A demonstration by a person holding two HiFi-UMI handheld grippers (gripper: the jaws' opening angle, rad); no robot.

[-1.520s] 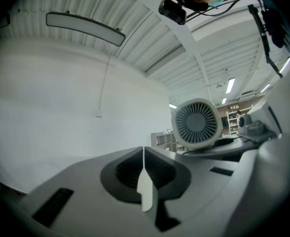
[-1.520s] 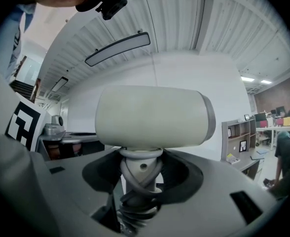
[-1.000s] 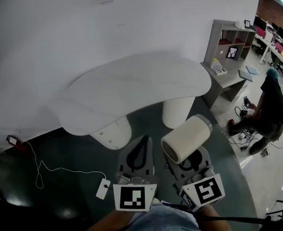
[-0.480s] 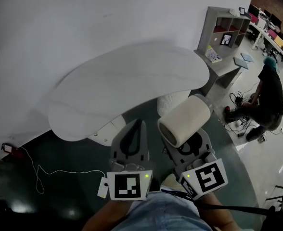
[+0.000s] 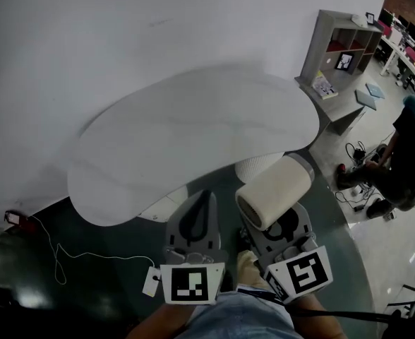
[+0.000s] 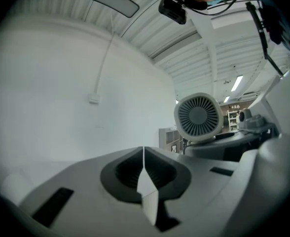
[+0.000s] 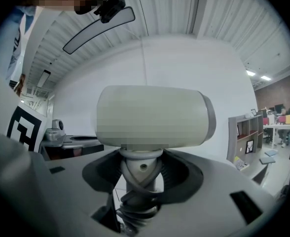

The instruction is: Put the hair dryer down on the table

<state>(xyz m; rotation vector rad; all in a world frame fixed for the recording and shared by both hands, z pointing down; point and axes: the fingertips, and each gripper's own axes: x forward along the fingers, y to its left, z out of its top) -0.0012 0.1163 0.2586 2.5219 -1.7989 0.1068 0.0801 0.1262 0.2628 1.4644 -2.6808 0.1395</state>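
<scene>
The cream cylindrical hair dryer [image 5: 274, 198], clamped in the right gripper [image 7: 141, 174], should be lowered gently onto the curved white table [image 5: 193, 129].

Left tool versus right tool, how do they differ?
The left tool has its jaws together, empty; the right tool has them apart, clamped on the handle of the hair dryer. The left tool's front is bare; the right tool carries the barrel crosswise above it. Both sit side by side, short of the table.
</scene>
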